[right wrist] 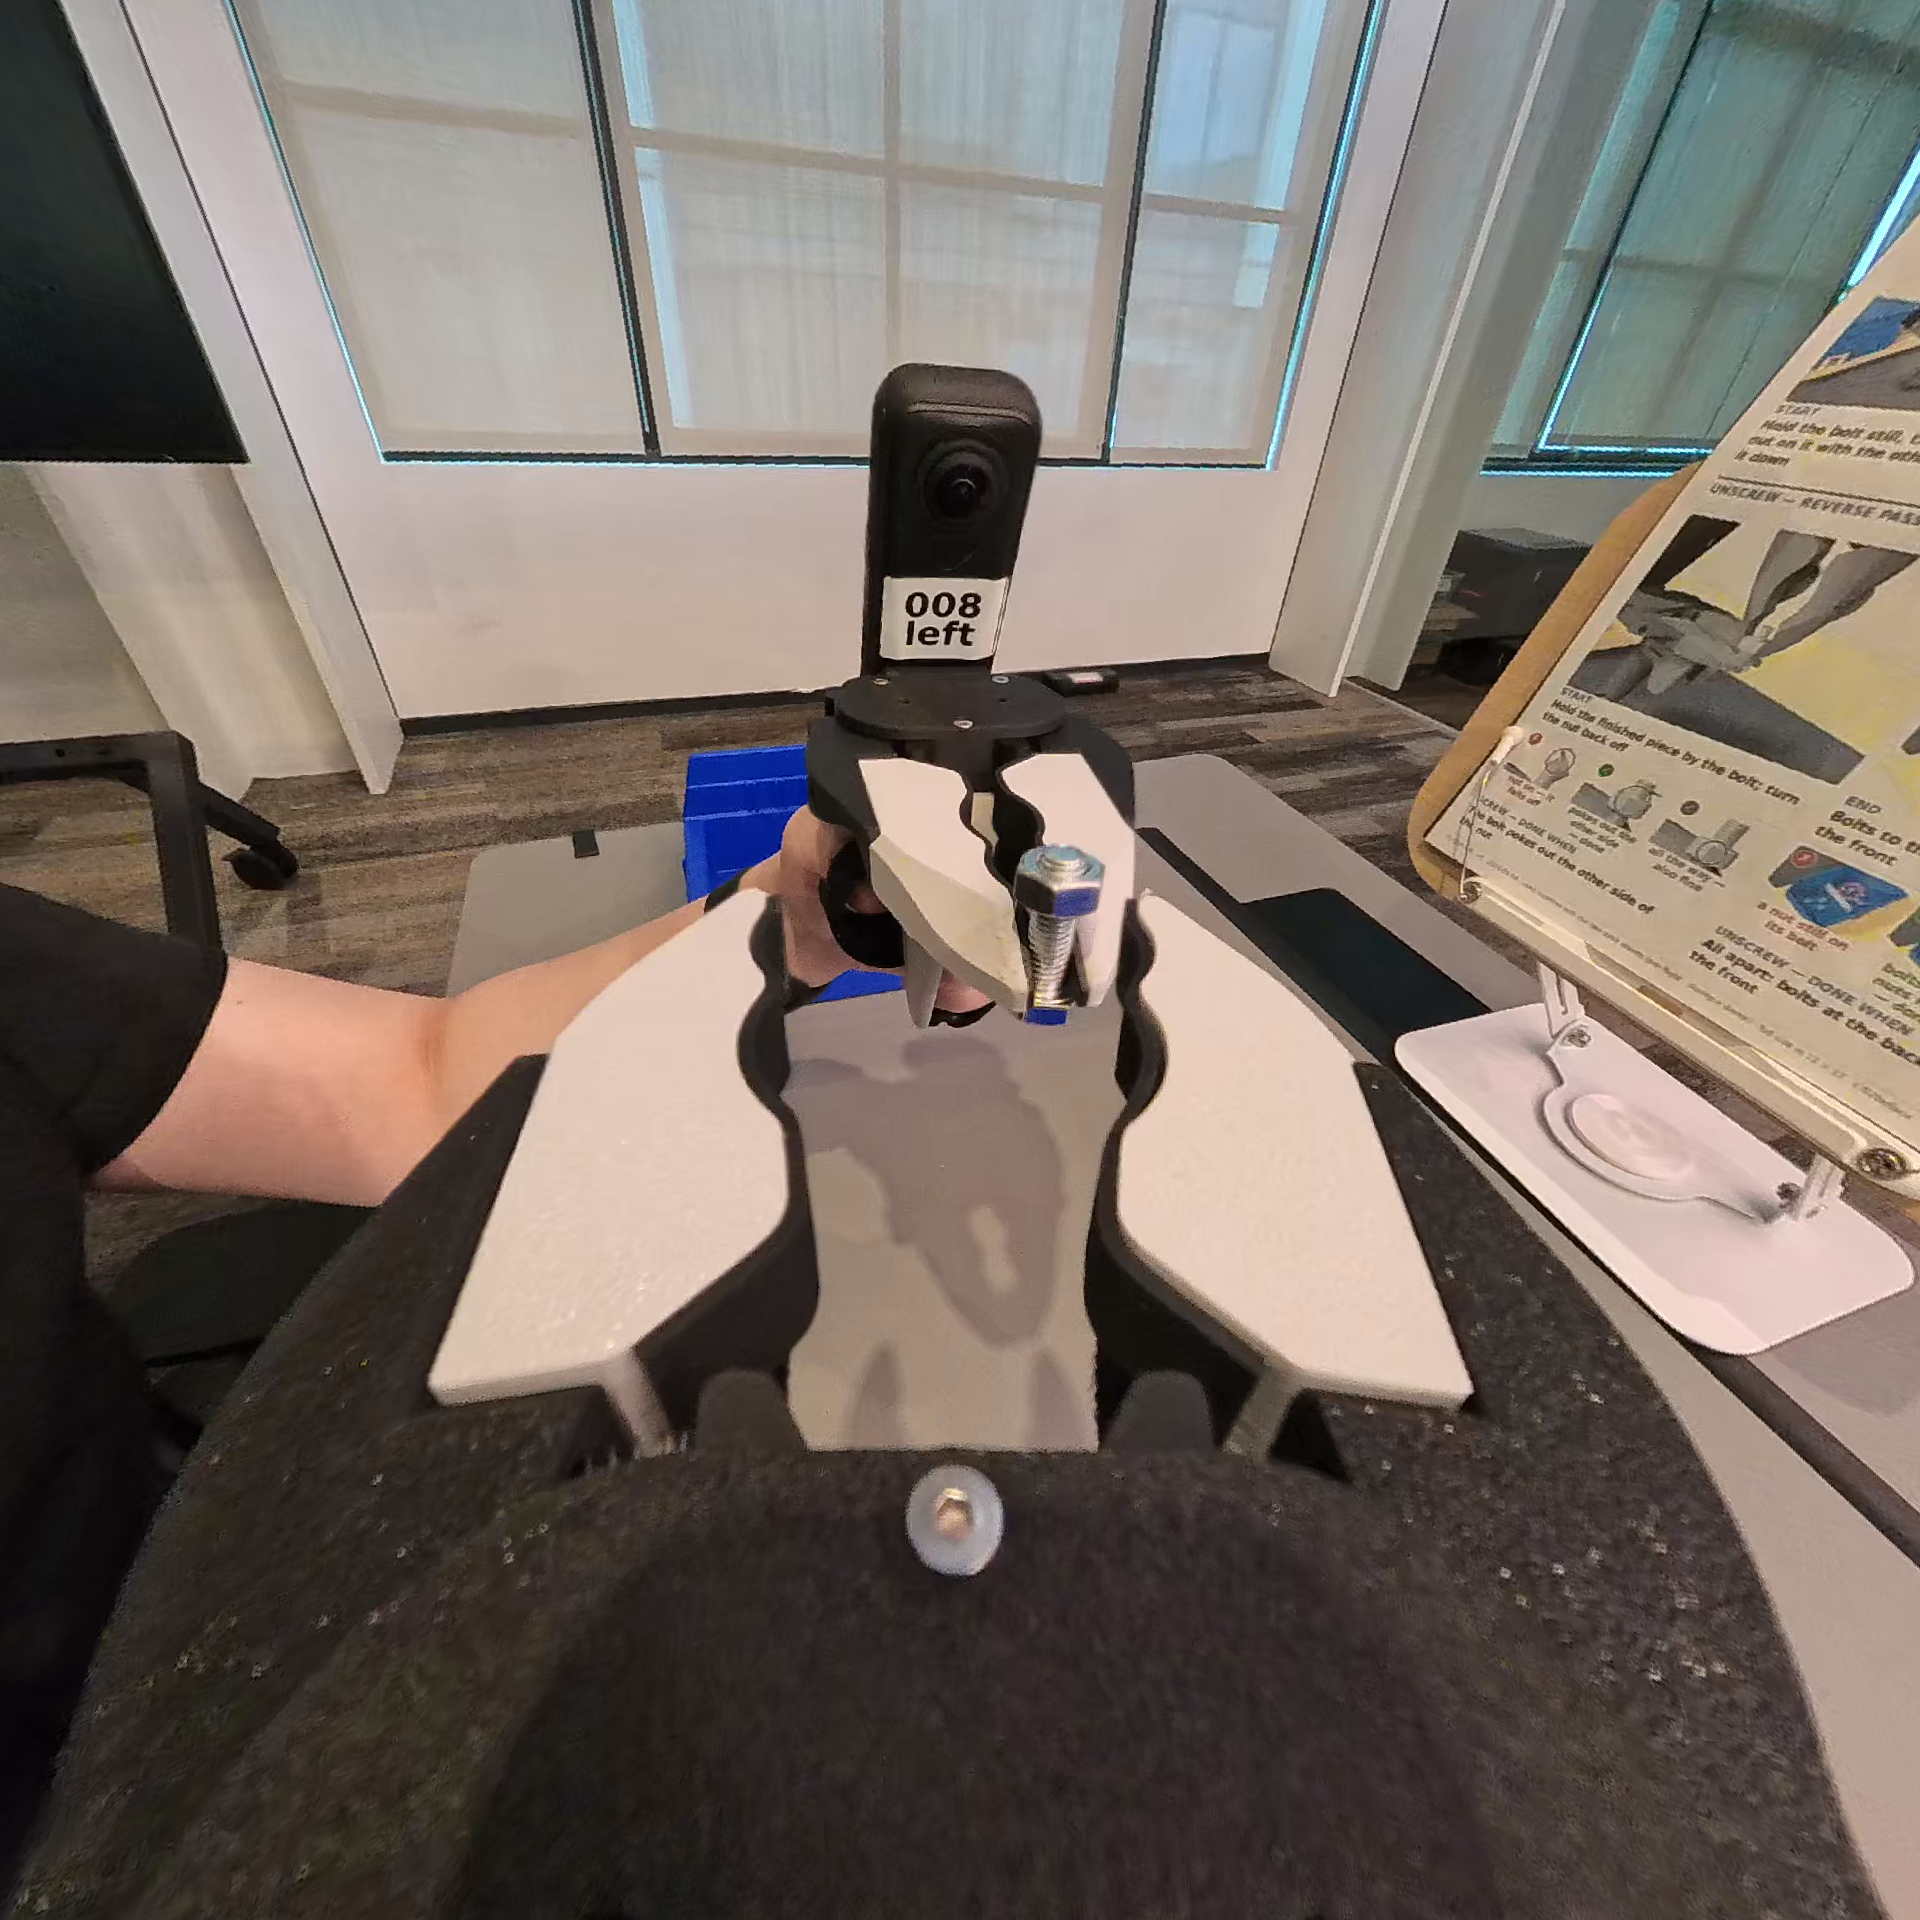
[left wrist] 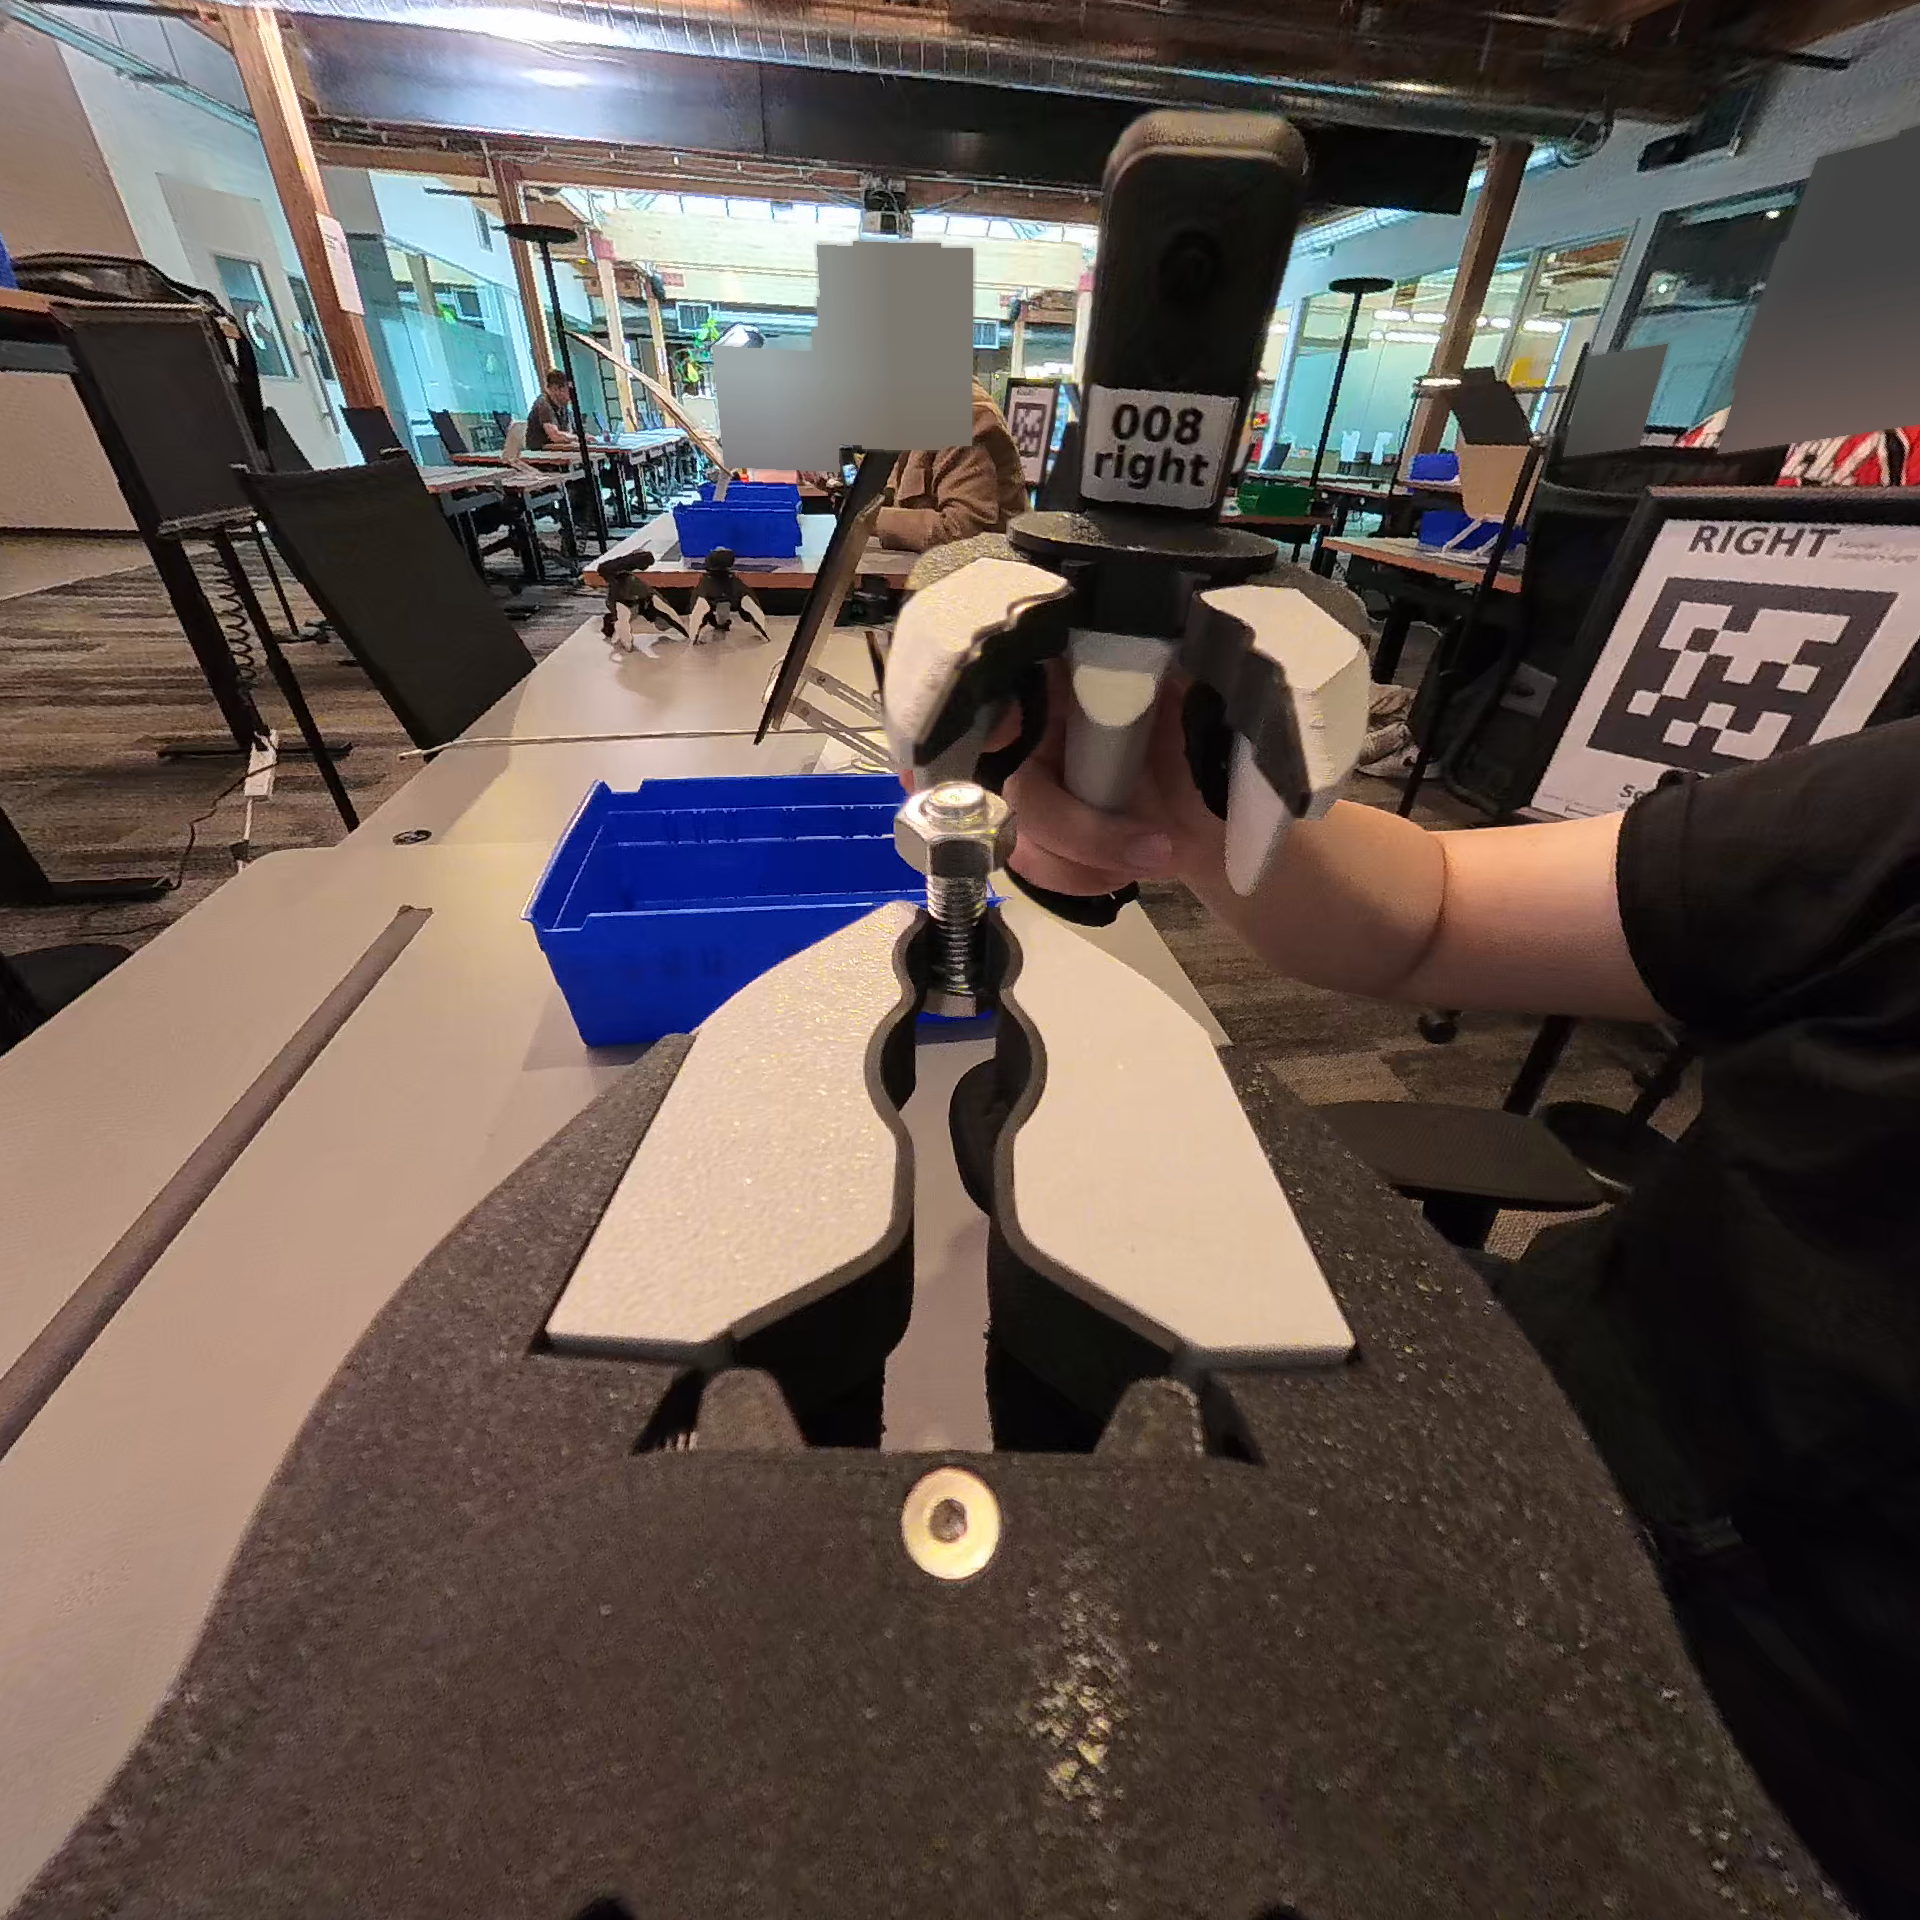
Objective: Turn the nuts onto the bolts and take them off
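Observation:
My left gripper (left wrist: 956, 935) is shut on the threaded shank of a silver bolt (left wrist: 954, 920) and holds it upright above the grey table (left wrist: 208, 1091). A silver hex nut (left wrist: 954, 831) sits near the bolt's top end. My right gripper (left wrist: 1107, 769) is open and empty, just behind and above the nut, facing the left one. In the right wrist view my right gripper (right wrist: 951, 925) stands wide open, with the left gripper (right wrist: 1049, 987), the bolt (right wrist: 1051, 951) and the nut (right wrist: 1058, 878) close ahead between its fingertips, not touching them.
A blue bin (left wrist: 707, 914) stands on the table just behind the bolt; it also shows in the right wrist view (right wrist: 738, 821). An instruction sheet (right wrist: 1714, 779) leans on a white stand (right wrist: 1662, 1174) at the right. A marker board (left wrist: 1745, 665) stands beyond the table. The grippers are tip to tip, or close to it.

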{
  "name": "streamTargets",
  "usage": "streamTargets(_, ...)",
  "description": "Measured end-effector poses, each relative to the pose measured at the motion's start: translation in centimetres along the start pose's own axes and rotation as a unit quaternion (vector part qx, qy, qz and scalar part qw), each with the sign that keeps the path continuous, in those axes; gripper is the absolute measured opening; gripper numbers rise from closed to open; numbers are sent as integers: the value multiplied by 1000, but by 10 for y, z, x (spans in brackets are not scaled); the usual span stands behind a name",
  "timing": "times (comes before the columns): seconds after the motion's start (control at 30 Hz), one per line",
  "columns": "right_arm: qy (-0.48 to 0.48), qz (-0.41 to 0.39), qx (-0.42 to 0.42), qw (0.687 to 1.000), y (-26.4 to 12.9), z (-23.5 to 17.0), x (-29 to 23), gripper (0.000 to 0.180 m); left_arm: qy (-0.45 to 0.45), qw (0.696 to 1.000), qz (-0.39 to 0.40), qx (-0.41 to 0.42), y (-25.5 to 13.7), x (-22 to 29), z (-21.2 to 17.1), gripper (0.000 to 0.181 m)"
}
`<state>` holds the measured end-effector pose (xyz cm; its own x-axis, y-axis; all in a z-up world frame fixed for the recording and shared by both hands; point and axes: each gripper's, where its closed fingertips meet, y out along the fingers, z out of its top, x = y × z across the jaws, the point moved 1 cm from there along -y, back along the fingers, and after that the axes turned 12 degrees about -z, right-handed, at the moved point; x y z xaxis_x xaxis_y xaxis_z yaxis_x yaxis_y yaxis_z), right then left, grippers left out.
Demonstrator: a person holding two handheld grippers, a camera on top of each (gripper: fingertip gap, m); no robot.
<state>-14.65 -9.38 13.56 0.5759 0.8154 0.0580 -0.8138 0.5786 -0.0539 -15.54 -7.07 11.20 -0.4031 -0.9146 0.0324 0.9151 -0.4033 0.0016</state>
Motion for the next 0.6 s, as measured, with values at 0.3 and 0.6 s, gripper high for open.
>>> streamTargets(0.3, -9, 39, -3, 999, 25, -4, -12, 72, 12, 999, -31, -2, 15, 13, 1, 9)
streamTargets(0.6, -32, 10, 6, 999, 13, -5, -13, 73, -3, 1000, 16, 19, -11, -5, 6, 9)
